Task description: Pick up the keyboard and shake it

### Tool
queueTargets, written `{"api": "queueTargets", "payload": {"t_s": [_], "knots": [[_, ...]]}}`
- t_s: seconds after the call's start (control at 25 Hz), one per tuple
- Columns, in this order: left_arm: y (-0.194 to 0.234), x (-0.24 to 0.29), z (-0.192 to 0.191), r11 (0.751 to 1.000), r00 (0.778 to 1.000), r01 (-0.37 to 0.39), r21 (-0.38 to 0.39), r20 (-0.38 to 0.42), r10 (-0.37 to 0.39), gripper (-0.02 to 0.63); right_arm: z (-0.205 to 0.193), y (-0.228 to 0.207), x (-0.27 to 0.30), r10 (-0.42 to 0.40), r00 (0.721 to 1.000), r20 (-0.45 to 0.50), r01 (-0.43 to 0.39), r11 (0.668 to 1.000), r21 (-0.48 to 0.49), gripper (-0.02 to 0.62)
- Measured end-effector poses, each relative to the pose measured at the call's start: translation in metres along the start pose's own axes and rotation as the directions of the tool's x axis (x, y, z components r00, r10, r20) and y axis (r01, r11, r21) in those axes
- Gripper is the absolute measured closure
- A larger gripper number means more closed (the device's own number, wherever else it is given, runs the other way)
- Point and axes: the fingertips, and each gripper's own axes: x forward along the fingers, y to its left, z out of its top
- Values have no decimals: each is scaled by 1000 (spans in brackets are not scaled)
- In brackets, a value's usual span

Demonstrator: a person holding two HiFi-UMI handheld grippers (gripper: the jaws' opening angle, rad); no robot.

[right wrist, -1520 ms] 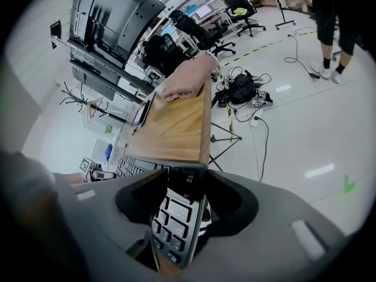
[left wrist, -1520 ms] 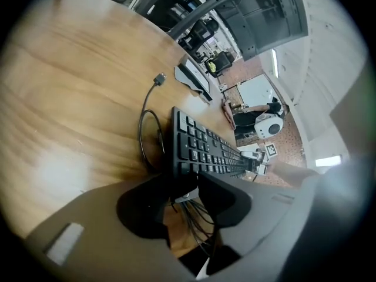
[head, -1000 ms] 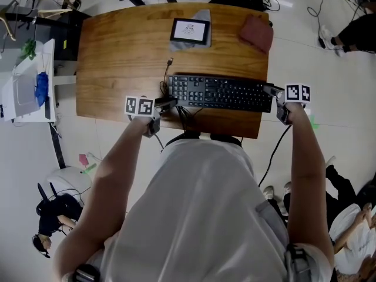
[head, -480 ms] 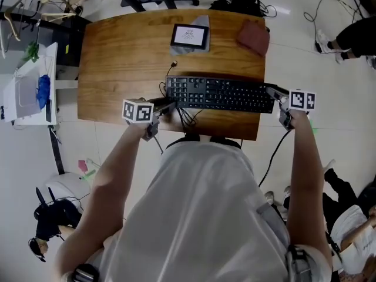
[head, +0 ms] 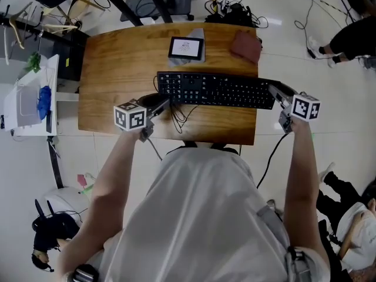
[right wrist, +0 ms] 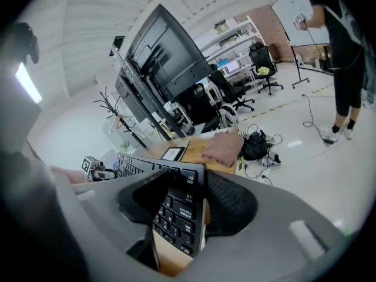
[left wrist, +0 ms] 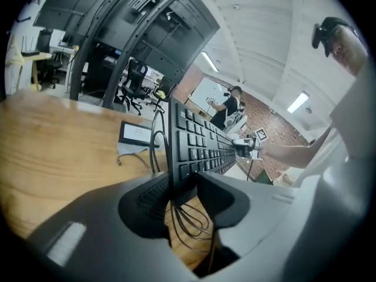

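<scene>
Keyboard (head: 214,91): black and full-size, held up over the table by its two short ends. It runs left to right above the near half of the top, and its right end reaches past the table's right edge.
Left gripper (head: 161,103): clamped on the keyboard's left end. The left gripper view shows the thin edge of the board pinched between the two dark pads, with the key rows running away from the jaws.
Right gripper (head: 275,90): clenched on the keyboard's right end. In the right gripper view the corner keys sit between the ribbed pads.
Cable (head: 179,115): thin dark loops hang from the keyboard's left end, just beside the left gripper, over the wood.
Table (head: 117,57): wooden with rounded corners, on a pale tiled floor.
Small screen (head: 187,48): near the table's far edge, beyond the keyboard and apart from it.
Cloth (head: 245,46): reddish-brown and folded, at the far right corner.
Person: in a light shirt, with both arms stretched forward — one gripper in each hand.
</scene>
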Motion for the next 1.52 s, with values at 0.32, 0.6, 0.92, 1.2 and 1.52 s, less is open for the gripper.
{"api": "queueTargets", "payload": {"t_s": [0.32,0.6,0.92,1.2,1.52], "knots": [[-10,-20,55,985,987,-29,172,163,1,469,59,43,-29,49,973,226,-8,984,-178,400],[-24,-44,112,951,953,-78,300,303,-18,470,113,80,-57,96,919,381,31,949,-314,400],[-49,-75,179,888,893,-160,431,447,-56,468,170,121,-93,180,834,522,77,898,-434,400],[-87,-107,234,800,829,-255,544,548,-108,466,208,152,-132,280,720,635,122,849,-513,402],[-129,-146,285,688,749,-369,625,638,-178,462,240,190,-177,398,574,715,196,781,-593,405]]}}
